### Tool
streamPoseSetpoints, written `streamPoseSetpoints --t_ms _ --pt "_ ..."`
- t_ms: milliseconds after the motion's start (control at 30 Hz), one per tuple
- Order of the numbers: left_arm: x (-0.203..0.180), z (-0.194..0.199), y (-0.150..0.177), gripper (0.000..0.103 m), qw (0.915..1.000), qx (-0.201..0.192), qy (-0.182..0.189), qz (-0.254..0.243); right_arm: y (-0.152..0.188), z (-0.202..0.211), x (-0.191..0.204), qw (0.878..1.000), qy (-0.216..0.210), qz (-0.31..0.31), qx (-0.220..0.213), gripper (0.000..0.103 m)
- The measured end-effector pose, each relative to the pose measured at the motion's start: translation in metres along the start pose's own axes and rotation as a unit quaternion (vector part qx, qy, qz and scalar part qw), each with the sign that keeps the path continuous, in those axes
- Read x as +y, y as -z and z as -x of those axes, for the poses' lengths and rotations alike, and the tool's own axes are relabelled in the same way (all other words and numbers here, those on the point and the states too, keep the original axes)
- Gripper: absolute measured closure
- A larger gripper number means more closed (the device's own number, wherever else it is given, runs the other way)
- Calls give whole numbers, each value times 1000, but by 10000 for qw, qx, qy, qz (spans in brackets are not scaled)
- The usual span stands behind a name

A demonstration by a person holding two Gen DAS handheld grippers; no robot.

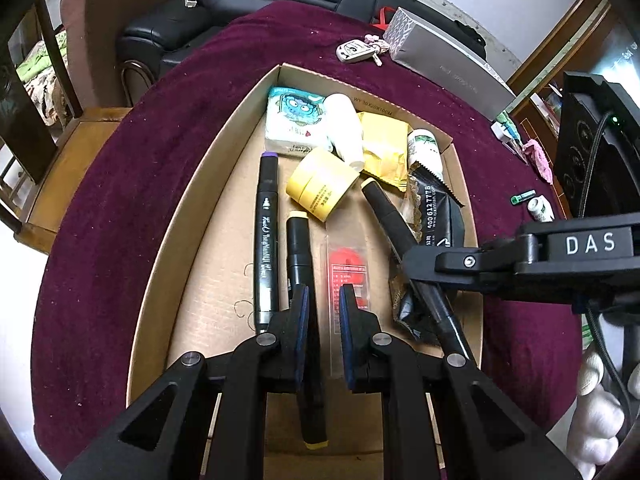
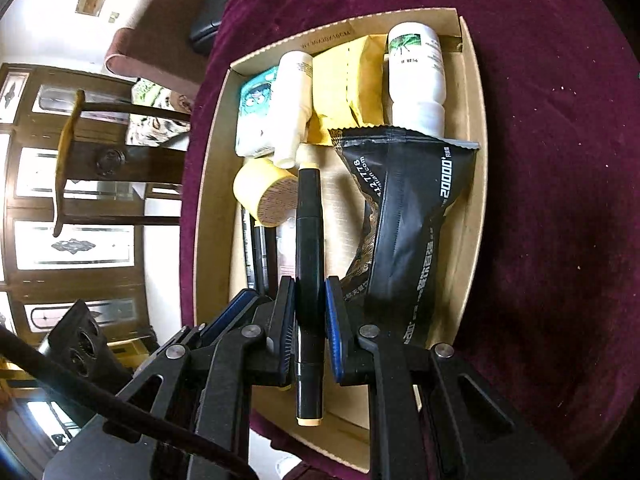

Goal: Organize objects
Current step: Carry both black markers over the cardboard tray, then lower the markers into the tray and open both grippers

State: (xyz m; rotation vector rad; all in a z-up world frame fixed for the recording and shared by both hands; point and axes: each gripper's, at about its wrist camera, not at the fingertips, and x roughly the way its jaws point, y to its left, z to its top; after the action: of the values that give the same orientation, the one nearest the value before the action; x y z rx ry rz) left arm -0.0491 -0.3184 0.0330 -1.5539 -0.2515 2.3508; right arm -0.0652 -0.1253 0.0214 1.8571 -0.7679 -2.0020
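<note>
A shallow cardboard box (image 1: 192, 216) on a maroon cloth holds markers, bottles and packets. My left gripper (image 1: 323, 304) is open over the box floor; a yellow-capped black marker (image 1: 298, 252) lies by its left finger and a clear packet with a red label (image 1: 347, 280) under the gap. A purple-capped marker (image 1: 266, 236) lies further left. My right gripper (image 2: 310, 300) is shut on a black marker with cream caps (image 2: 309, 240), held over the box; the same marker shows in the left wrist view (image 1: 390, 220), slanting under the right gripper's body (image 1: 520, 260).
In the box: a yellow round tub (image 1: 322, 184), a tissue pack (image 1: 292, 124), a white bottle (image 1: 344, 128), a yellow packet (image 1: 384, 148), a green-label bottle (image 2: 416, 76), a black foil bag (image 2: 404, 216). On the cloth: a grey box (image 1: 444, 68), keys (image 1: 356, 51), small items (image 1: 536, 204).
</note>
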Motion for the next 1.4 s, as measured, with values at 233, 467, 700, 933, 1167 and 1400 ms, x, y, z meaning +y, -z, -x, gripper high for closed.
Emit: streamPoseSetpoints --t_ms 233,467,700,933,1167,1400 --pt "7 -1 -3 91 9999 -6 65 120 -6 -9 2 9997 247 47 23 90" --pt "14 7 -5 91 9988 -111 270 384 -6 -19 11 9982 539 269 56 90" --pt "14 22 -5 80 9986 -180 201 446 -5 -25 13 9972 657 339 113 90" --pt "11 40 -5 66 9985 -355 -212 353 -4 -27 15 9969 679 366 151 83" --pt "5 53 -5 63 9973 -517 -457 235 -1 -22 21 9972 590 453 122 70" --pt "-2 59 -2 63 9968 -555 -542 193 7 -8 27 9976 429 545 8 60"
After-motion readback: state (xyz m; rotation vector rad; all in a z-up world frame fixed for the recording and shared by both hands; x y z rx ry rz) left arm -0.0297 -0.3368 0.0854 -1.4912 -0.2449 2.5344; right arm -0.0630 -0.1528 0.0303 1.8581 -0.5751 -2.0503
